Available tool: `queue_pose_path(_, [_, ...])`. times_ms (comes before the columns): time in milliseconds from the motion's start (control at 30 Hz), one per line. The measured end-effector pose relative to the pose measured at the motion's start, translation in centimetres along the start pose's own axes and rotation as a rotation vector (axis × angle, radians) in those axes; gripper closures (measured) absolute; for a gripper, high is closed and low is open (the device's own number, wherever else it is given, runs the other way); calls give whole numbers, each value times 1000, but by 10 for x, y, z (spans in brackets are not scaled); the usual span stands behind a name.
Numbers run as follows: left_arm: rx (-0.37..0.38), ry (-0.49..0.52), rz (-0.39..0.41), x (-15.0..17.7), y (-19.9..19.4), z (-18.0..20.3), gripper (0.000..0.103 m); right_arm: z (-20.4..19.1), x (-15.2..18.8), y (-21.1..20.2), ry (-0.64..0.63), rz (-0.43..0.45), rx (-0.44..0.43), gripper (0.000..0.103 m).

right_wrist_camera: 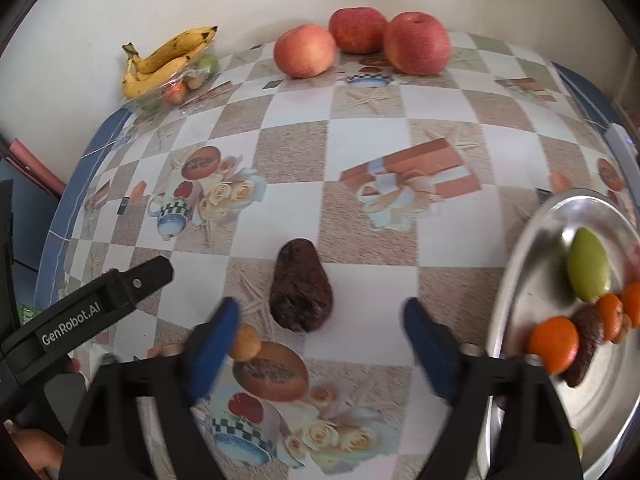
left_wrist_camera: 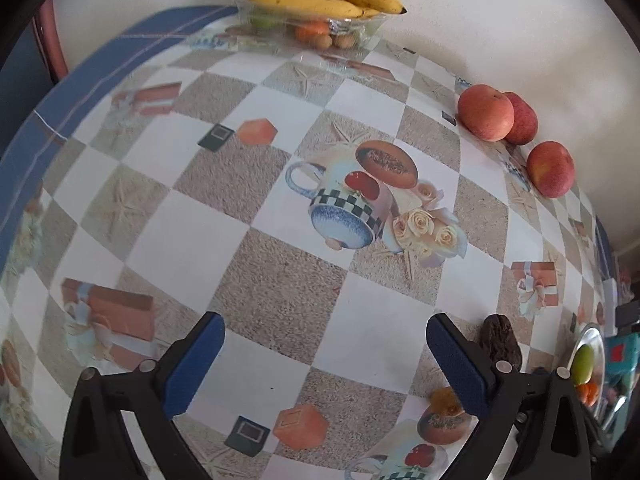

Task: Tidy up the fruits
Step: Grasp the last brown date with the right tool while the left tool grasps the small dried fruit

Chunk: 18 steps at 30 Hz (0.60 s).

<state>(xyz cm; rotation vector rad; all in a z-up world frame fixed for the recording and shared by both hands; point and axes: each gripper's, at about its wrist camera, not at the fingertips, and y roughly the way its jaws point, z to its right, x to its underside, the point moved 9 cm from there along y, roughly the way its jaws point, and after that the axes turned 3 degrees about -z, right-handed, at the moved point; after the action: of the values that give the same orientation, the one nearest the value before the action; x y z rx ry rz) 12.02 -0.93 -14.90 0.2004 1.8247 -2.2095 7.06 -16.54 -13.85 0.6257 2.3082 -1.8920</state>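
Surface [right_wrist_camera: 372, 144] under a printed checked cloth, largest first. Metal plate [right_wrist_camera: 532, 240] at 3 o'clock in the right view, partly filled: green fruit [right_wrist_camera: 589, 265], oranges [right_wrist_camera: 554, 345], a dark piece. Clear tray with bananas [right_wrist_camera: 168, 62] at 10 o'clock looks done. Three apples [right_wrist_camera: 305, 51] loose at 12 o'clock, near the wall. Dark avocado [right_wrist_camera: 301, 290] loose at center, just ahead of the right claw [right_wrist_camera: 320, 340], which is wide open and empty. Small tan nut [right_wrist_camera: 247, 342] at 7 o'clock. Left claw [left_wrist_camera: 325, 354] wide open, empty. Roughly halfway, I'd judge.
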Motion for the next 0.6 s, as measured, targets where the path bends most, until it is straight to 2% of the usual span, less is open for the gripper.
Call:
queue_pose_path(100, [16, -3, -12, -1, 2, 4, 7, -5, -2, 7, -7, -15, -3, 29])
queue_pose_path(200, [43, -9, -27, -1, 4, 10, 13, -10, -3, 10, -22, -20, 4, 39])
queue_pose_path(333, [61, -20, -44, 1, 5, 14, 14, -12, -3, 14, -33, -35, 14, 43])
queue_pose_path(600, [107, 7, -64, 9, 1, 31, 14, -11, -1, 14, -38, -37, 13, 63])
